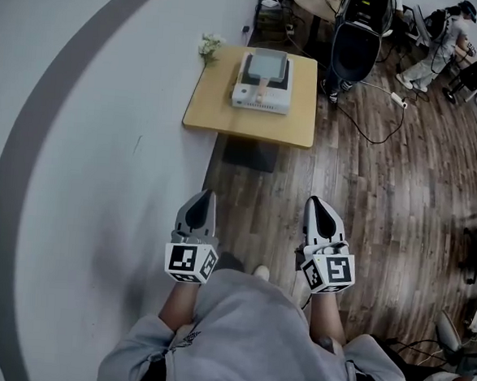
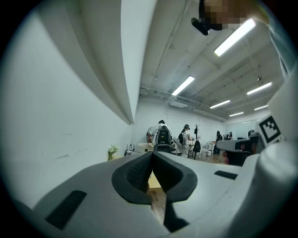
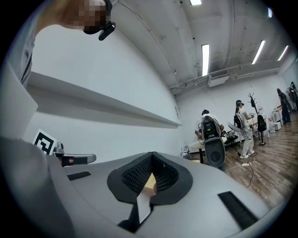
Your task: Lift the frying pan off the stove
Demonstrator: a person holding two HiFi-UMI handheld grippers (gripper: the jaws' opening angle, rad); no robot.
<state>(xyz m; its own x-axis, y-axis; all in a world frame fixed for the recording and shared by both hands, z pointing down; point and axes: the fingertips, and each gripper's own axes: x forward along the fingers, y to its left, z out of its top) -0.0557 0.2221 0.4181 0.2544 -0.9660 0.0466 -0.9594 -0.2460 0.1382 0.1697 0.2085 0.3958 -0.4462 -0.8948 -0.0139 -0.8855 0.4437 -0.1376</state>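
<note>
A square grey frying pan (image 1: 266,65) sits on a white tabletop stove (image 1: 262,96), its pale handle pointing towards me. The stove stands on a low wooden table (image 1: 228,112) against the wall, well ahead of both grippers. My left gripper (image 1: 208,194) and right gripper (image 1: 313,201) hang side by side over the wood floor close to my body, pointing at the table. Both are shut with nothing between the pads. In the left gripper view the left gripper (image 2: 152,154) has its jaws closed together, as does the right gripper (image 3: 152,155) in the right gripper view.
A small bunch of white flowers (image 1: 209,45) stands at the table's far left corner. A black round-backed device (image 1: 356,41) stands right of the table, with a cable and power strip (image 1: 398,98) on the floor. People (image 1: 441,38) work at desks far right. White wall (image 1: 71,133) on the left.
</note>
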